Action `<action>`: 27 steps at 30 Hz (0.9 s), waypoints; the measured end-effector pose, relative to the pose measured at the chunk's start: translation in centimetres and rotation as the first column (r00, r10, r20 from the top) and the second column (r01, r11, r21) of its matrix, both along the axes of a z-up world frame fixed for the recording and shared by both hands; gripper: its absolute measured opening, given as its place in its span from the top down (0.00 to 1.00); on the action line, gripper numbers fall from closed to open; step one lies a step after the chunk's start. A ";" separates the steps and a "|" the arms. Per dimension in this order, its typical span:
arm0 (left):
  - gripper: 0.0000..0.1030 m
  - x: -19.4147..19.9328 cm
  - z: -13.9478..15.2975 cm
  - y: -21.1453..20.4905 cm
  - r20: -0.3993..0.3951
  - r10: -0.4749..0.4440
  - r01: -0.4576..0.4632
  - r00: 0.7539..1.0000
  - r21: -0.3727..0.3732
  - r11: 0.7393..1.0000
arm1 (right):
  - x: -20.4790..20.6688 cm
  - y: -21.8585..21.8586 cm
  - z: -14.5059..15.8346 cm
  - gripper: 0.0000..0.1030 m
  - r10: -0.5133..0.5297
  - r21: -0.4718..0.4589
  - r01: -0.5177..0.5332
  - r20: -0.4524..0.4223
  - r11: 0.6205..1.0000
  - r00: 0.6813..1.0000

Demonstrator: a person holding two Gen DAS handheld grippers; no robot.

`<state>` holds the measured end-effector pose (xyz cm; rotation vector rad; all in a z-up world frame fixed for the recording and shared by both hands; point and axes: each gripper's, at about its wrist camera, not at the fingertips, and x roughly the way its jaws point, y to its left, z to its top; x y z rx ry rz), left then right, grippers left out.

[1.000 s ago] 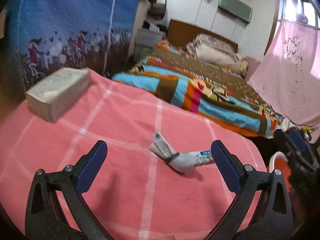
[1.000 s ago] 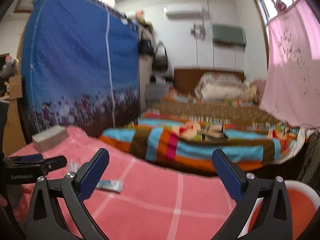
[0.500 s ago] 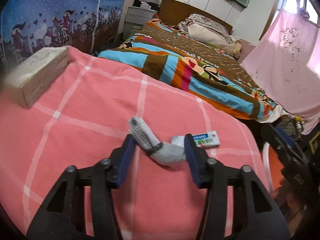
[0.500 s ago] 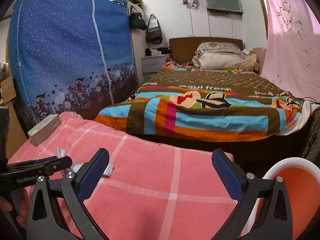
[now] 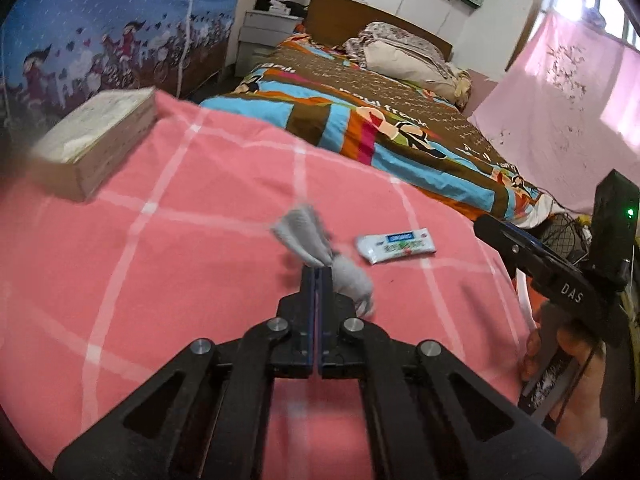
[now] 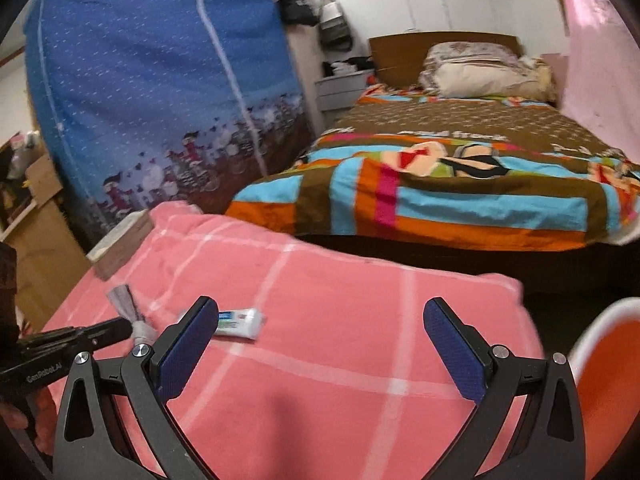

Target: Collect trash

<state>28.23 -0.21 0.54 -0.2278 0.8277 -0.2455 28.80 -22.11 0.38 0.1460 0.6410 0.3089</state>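
While a pale box [image 5: 96, 140] sits at the far left of the pink checked blanket [image 5: 180, 240], the left gripper [image 5: 319, 272] has its jaws pinched tight on a grey knotted rag [image 5: 316, 248], its fanned end sticking up past the fingertips. Just right of it a small white tube [image 5: 395, 245] lies flat on the blanket. Farther right, the right gripper [image 6: 320, 344] hangs with jaws spread wide, empty, beside an orange bin [image 6: 600, 380].

On the blanket [image 5: 168, 264], the wrapper [image 5: 395, 245] lies right of the tied rag [image 5: 320, 254].
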 end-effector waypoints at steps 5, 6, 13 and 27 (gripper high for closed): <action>0.96 0.4 -1.2 0.4 -0.029 0.005 -0.006 1.000 -0.027 1.000 | 1.7 3.1 -0.2 0.06 0.105 -0.062 -0.107 -0.029 0.992 0.994; 0.96 0.4 -1.3 0.2 -0.021 0.002 -0.002 1.000 -0.014 1.000 | 2.1 3.7 -0.4 0.17 0.132 -0.069 -0.135 -0.047 0.989 0.990; 0.96 0.1 -1.2 0.3 -0.003 -0.005 0.005 1.000 -0.010 1.000 | 3.5 4.2 -1.5 0.46 0.254 0.020 -0.253 -0.121 0.967 0.960; 0.65 -1.3 -0.7 -0.1 0.046 -0.032 0.032 0.998 0.002 0.999 | -2.3 4.4 -1.4 0.65 0.367 -0.043 -0.375 -0.130 0.926 0.921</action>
